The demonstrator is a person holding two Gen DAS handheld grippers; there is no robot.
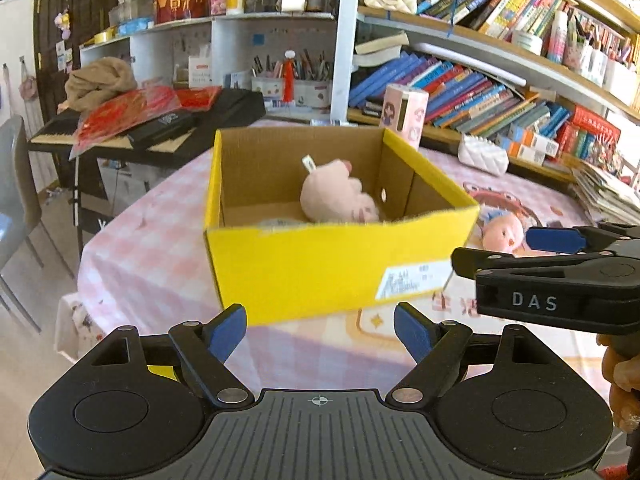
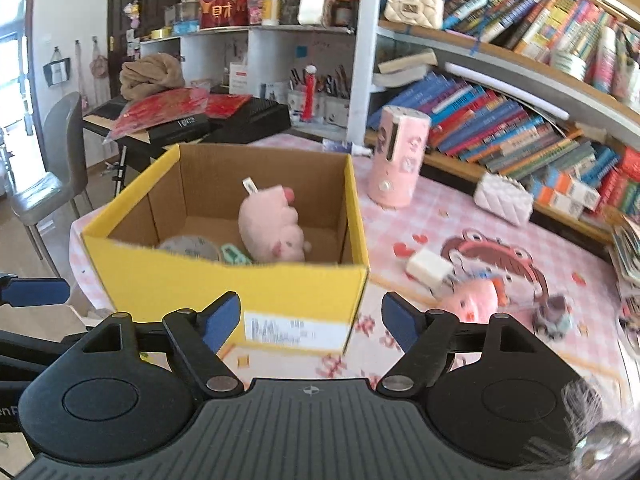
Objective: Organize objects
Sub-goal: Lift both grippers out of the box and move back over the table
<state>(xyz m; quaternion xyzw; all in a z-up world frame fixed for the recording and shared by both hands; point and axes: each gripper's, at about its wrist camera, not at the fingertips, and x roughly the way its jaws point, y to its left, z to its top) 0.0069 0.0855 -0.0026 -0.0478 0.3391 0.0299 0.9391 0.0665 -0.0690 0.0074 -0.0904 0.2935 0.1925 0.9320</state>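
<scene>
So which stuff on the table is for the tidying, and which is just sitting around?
For tidying:
- yellow box
- pink plush pig inside it
- small pink pig toy on the tablecloth
- white block beside it

Just lying about:
- books on the shelf
- pink canister
- white quilted purse
- grey chair

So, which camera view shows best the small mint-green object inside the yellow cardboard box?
The right wrist view. There the small mint-green object lies on the floor of the yellow cardboard box, beside the pink plush pig. In the left wrist view the box's near wall hides it completely; only the pig shows.
</scene>
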